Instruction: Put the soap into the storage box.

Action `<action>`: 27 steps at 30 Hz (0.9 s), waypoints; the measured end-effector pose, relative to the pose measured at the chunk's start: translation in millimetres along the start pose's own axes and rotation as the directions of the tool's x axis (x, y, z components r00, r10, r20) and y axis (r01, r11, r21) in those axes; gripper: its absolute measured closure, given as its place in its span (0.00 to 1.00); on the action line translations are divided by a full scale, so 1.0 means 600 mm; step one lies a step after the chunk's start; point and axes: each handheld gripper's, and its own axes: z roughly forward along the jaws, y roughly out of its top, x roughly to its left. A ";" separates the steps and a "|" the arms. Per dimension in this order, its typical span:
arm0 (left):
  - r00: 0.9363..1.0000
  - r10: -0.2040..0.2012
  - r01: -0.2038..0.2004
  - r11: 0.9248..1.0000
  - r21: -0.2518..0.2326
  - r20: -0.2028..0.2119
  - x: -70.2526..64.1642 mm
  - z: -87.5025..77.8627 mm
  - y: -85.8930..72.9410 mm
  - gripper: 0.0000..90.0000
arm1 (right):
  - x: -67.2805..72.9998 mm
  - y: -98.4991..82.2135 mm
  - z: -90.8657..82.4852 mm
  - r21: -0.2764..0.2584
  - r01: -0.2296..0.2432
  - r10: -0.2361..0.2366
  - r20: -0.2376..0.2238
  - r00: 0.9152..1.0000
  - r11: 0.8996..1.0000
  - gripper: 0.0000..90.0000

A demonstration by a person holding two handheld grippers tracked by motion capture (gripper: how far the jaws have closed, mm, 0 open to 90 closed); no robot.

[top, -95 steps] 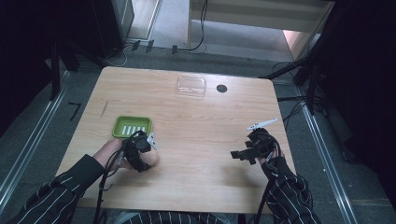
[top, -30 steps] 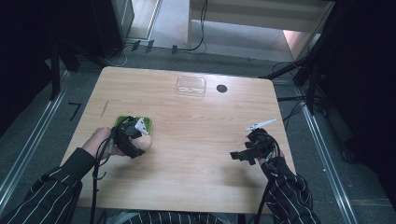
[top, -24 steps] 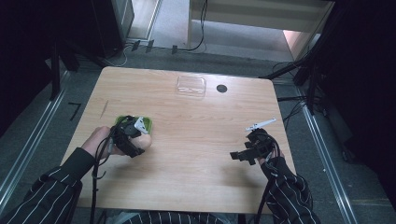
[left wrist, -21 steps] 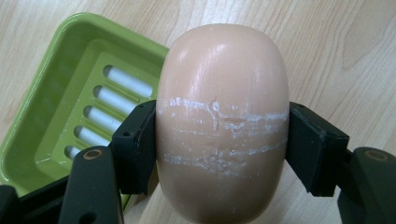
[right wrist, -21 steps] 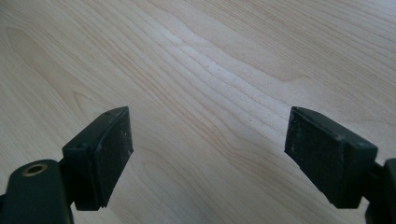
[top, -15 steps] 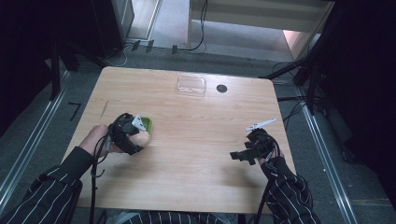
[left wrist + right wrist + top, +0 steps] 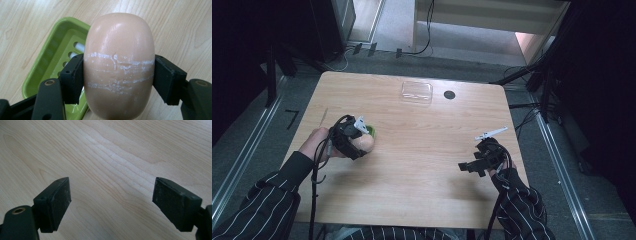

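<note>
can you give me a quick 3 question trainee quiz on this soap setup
1. True or false: the left gripper is shut on the bar of soap.
2. What colour is the soap dish beside the soap?
A. blue
B. green
C. white
3. Fill in: the right gripper has its jaws ____ over bare table.

Key: 1 true; 2 B; 3 open
</note>
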 end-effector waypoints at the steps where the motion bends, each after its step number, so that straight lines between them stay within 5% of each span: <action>1: 1.000 -0.002 0.002 1.000 -0.002 -0.003 0.002 -0.001 0.000 0.38 | 0.000 0.000 0.000 0.001 -0.001 0.001 0.001 1.000 1.000 0.18; 27: 0.998 -0.061 0.061 0.998 0.002 -0.004 0.043 0.009 -0.012 0.38 | 0.000 -0.001 0.000 0.005 0.000 0.000 -0.002 1.000 1.000 0.18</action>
